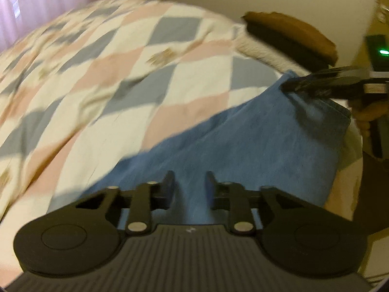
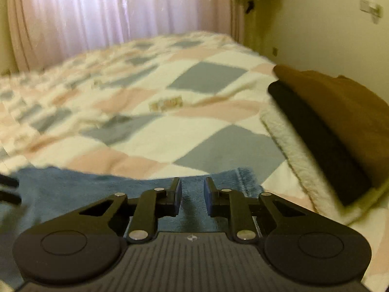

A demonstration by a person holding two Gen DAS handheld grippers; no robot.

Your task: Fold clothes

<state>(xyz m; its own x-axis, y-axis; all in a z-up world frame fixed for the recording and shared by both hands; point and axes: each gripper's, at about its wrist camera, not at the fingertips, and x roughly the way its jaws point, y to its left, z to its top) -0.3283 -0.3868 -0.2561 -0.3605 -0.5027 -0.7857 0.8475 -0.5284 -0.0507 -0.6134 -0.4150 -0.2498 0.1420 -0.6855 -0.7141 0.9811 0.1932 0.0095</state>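
Both grippers, left (image 1: 190,182) and right (image 2: 193,189), pinch the jeans (image 1: 243,146) edge, fingers narrow, likely to carry a fold over the quilt (image 1: 121,73).

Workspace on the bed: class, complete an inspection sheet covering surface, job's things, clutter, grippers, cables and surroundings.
Surface: bed under a diamond-patterned quilt in cream, pink and grey.
Job's things: blue garment spread on the quilt's near side.
Clutter: stack of brown, black and fleecy white cloth at the right.
Grippers: left gripper over the garment, fingers apart, cloth between them; right gripper at the garment's edge, grip unclear.
Cables: nothing seen.
Surroundings: pale curtain, cream wall.
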